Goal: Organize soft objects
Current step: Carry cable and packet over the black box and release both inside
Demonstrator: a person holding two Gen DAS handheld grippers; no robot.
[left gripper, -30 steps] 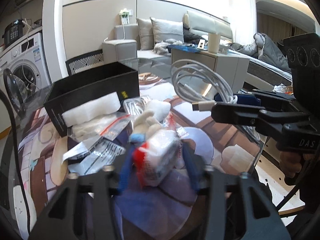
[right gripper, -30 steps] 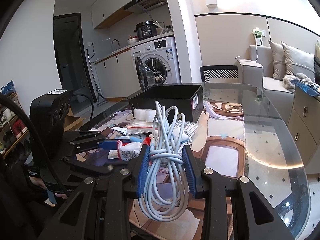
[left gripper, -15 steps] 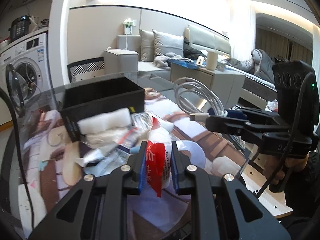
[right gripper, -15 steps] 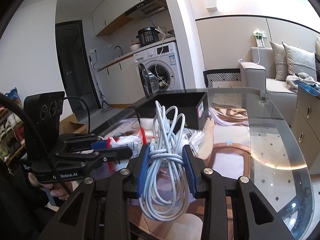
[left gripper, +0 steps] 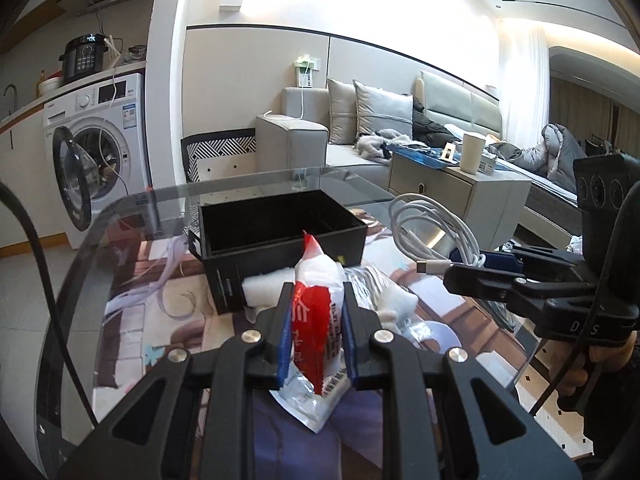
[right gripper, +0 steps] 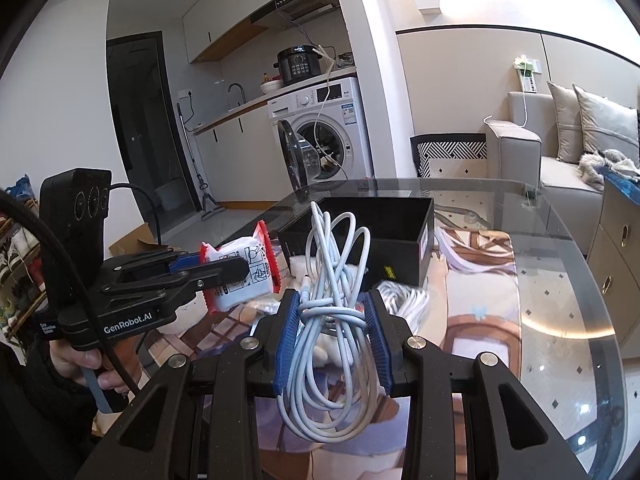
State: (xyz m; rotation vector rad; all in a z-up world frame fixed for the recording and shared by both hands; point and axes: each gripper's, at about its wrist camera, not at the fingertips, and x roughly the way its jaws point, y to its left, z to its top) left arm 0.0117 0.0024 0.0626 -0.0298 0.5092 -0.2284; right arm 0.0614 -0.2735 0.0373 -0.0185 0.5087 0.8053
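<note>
While your left claw (left gripper: pixel 315 322) pinches the red-and-white packet (left gripper: pixel 318 320) above the glass surface (left gripper: pixel 132 248), the black box (left gripper: pixel 280 236) sits open at twelve o'clock beyond it; white wadding (left gripper: pixel 262 290) lies against the box's near wall; at three o'clock your right claw (right gripper: pixel 331 336) is clamped on the coiled white cable (right gripper: pixel 332 320), also held off the surface.

Red-and-white packet (left gripper: pixel 316 312): soft, upright, pinched mid-air. White cable bundle (right gripper: pixel 332 320): knotted coil, hanging upright. Black box (left gripper: pixel 280 232): open on glass table, white padding in front.
</note>
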